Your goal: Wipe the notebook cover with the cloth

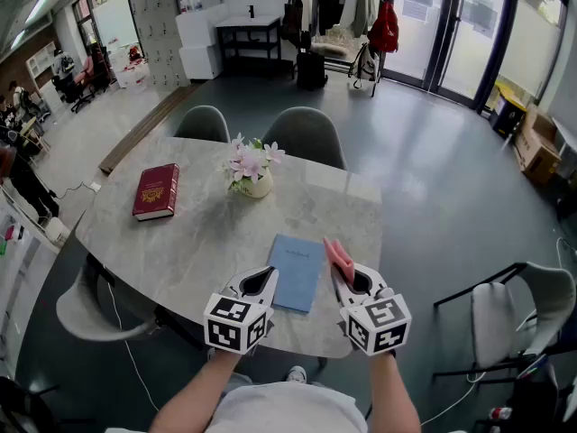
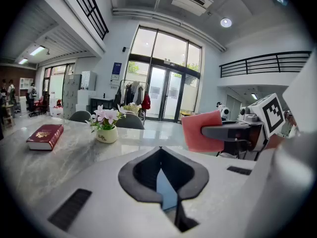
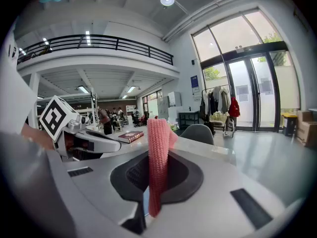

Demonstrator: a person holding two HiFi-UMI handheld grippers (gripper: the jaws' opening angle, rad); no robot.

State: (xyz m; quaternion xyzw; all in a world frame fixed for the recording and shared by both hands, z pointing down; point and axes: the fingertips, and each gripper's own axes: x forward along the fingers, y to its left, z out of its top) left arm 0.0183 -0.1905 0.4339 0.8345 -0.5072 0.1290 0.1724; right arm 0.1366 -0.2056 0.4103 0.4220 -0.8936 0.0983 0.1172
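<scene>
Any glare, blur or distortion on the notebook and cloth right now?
Head view: even daylight, notebook and cloth sharp, mild sheen on the table. Left gripper view: strong fisheye bending, bright windows. Right gripper view: cloth close, knit still sharp.

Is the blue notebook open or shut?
Shut. The notebook lies flat on the table, showing just one blue cover, no pages.

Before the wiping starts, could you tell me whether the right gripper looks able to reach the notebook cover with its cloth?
Probably yes: the right gripper, shut on the cloth, sits at the right edge of the notebook, and nothing lies on its cover.
</scene>
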